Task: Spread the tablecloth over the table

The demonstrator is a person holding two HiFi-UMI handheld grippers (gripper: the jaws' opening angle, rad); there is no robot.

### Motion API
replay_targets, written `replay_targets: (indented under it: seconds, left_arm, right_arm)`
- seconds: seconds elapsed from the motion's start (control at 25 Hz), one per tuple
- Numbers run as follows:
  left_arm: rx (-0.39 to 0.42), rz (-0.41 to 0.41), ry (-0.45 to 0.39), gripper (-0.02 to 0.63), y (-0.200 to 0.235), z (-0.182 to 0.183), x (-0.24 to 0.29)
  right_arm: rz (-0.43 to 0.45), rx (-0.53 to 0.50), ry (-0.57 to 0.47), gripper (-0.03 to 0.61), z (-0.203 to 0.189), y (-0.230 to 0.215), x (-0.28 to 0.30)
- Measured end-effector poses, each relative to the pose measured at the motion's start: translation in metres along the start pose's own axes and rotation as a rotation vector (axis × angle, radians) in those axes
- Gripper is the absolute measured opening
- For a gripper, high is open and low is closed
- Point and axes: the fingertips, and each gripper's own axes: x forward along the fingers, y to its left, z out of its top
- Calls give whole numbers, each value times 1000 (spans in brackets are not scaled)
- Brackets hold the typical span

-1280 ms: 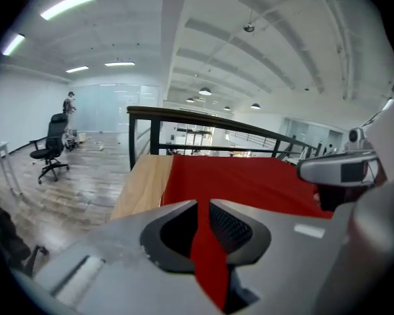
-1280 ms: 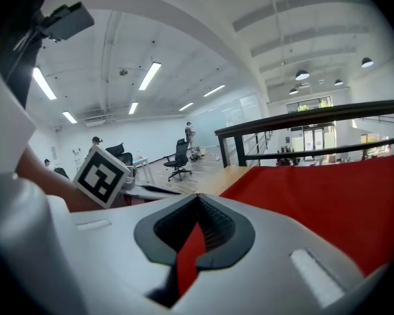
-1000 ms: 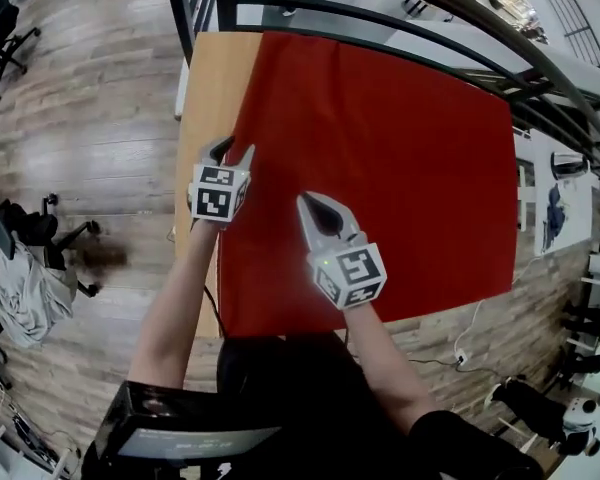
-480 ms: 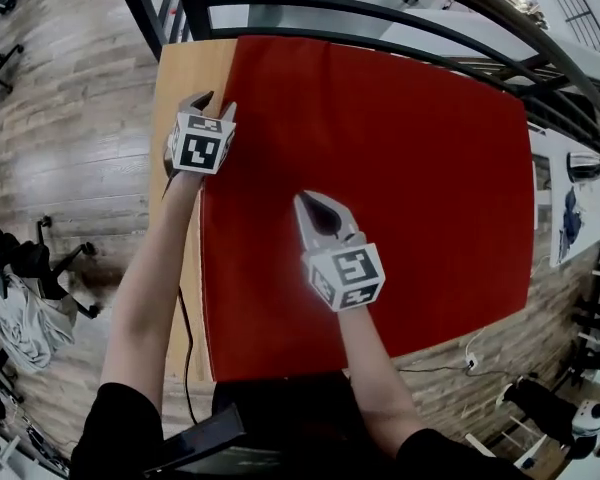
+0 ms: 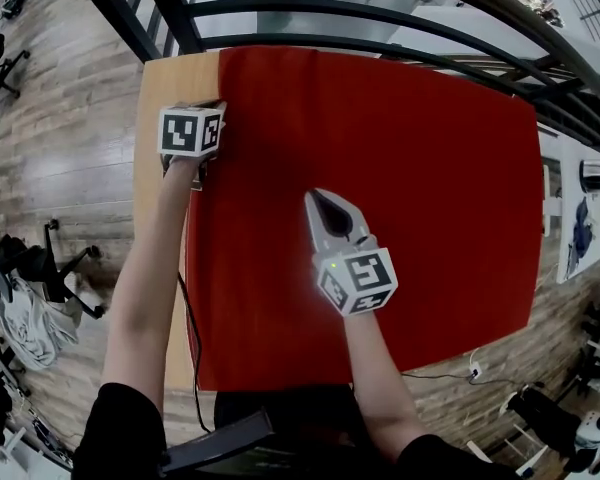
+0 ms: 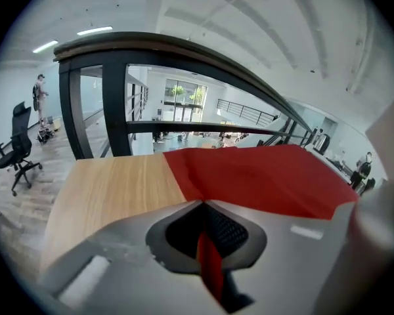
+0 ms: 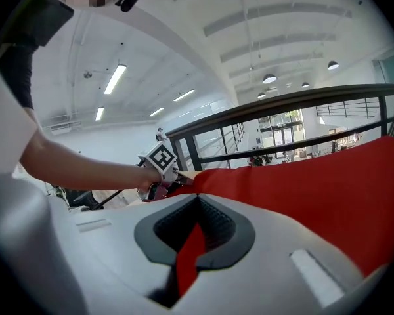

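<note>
One red tablecloth (image 5: 380,198) covers most of the single wooden tabletop (image 5: 170,83), with a bare strip showing down the left side. The near edge is lost behind the person's body. Two grippers are at work! The left gripper (image 6: 203,209) has just closed its fingers on the cloth's left edge, and in the head view its marker cube hides them. The right gripper (image 5: 320,203) has its fingers clamped on a pinch of cloth mid-table.

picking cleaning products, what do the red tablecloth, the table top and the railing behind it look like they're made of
The tablecloth looks like thin woven fabric, matte red: soft creases, no shine. The table top is light wood or wood-look laminate, smooth, with straight grain lines. The railing is likely dark painted metal: slim, uniform bars.
</note>
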Motion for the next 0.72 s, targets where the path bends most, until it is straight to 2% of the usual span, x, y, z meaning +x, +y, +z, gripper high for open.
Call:
replay_targets:
  seconds: [0.08,0.2,0.24,0.32,0.4,0.48,0.64,0.68,0.72]
  left_arm:
    - [42,-25,-46,8,-24,12,-6]
    - [214,-80,-130,8,-89,27,-29]
    - [267,-109,-149,7,-116,27,-37]
    - [306,-191,-165,8,-166,17,-47]
    - [303,-275,-147,8,-208,-8,-51]
    - [346,-323,-96,8,-245,-42,-48]
    - [597,-343,5,8,-323,-115,-51]
    - [651,-355,19,8,-342,-132,-54]
    - [686,-370,30,9,-360,-149,-58]
  right_arm:
    - [0,6,-16,10,7,-10,-4]
    - [-17,19,-46,11,21,-28,-8]
    - [-27,16,-55,11,27,-35,-10]
    - [-42,4,-53,11,36,-51,-11]
    - [-33,-33,-16,11,39,-61,-8]
    - [-1,-103,26,11,44,-62,-3]
    - [87,-276,166,12,36,-59,14]
    - [107,-318,212,26,28,-57,21]
    - [124,-357,260,83,18,-54,29]
